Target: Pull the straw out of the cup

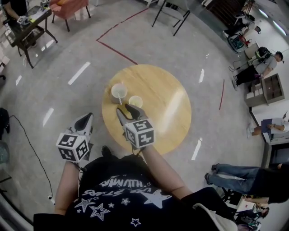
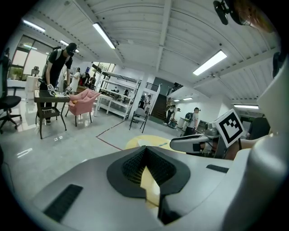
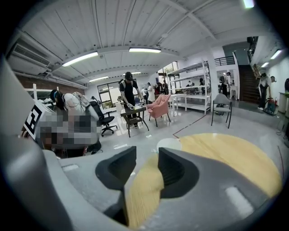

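On the round wooden table (image 1: 167, 103) a white cup (image 1: 119, 92) stands near the left rim. A thin straw seems to stand in it, but it is too small to be sure. A second, yellowish cup (image 1: 135, 101) sits just right of it. My right gripper (image 1: 123, 108) hovers over the table's near-left part, just short of the two cups. It is open, with nothing between its jaws (image 3: 146, 158); the white cup (image 3: 169, 144) peeks out beyond them. My left gripper (image 1: 88, 116) hangs over the floor left of the table, its tips (image 2: 144, 151) meeting, empty.
A red tape line (image 1: 117, 52) runs across the grey floor behind the table. A dark desk (image 1: 27, 31) with a person at it and a pink chair (image 1: 67, 8) stand at the far left, and a black chair (image 1: 174, 11) at the back. Seated people and shelves (image 1: 266, 85) fill the right side.
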